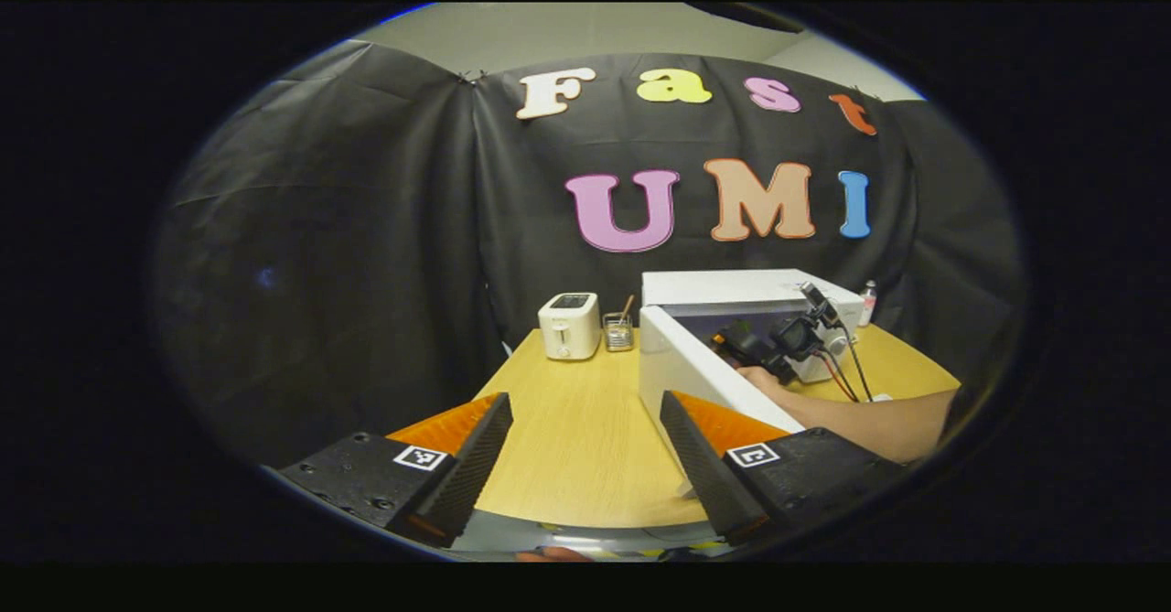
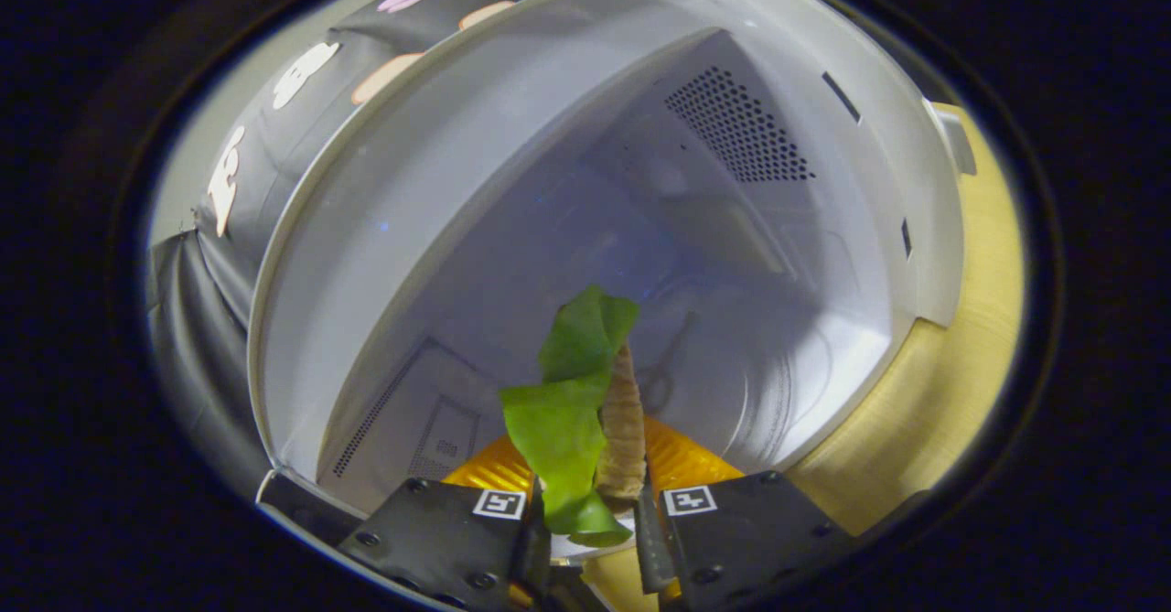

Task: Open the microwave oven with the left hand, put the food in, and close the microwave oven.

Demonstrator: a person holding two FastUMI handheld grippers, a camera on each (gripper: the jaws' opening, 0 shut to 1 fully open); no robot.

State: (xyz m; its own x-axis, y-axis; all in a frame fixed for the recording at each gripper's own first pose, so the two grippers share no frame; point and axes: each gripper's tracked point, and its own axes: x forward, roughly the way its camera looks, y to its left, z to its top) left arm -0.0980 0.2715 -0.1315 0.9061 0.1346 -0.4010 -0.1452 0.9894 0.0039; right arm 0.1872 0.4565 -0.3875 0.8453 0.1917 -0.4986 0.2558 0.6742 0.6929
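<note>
toaster (image 1: 569, 325): stands at the far left of the desk (image 1: 576, 429), well apart from the work; no obstruction.
glass holder (image 1: 618, 331): just beside the toaster, a stick standing in it; clear of the door's swing as far as can be judged.
left gripper (image 1: 585, 452): fingers spread wide with nothing between them, hanging over the near desk edge, close to the open door.
microwave door (image 1: 700, 379): swung open toward the left gripper; judged the main thing in the way of any leftward withdrawal, and the next part to be pushed.
microwave oven (image 1: 741, 294): white, on the right of the desk; cavity (image 2: 640, 228) open, its floor appears bare.
right gripper (image 2: 590, 502): reaching into the cavity mouth, fingers pinching the food at its lower end.
food (image 2: 585, 411): a green leafy piece beside a tan ridged piece, upright in the pinch, above the cavity floor, not yet set down.
handling: judged light, soft and easily crushed; the leaf is limp. hold low and gently, and release near the floor.
small bottle (image 1: 867, 303): behind the oven's right side, out of the path.
</note>
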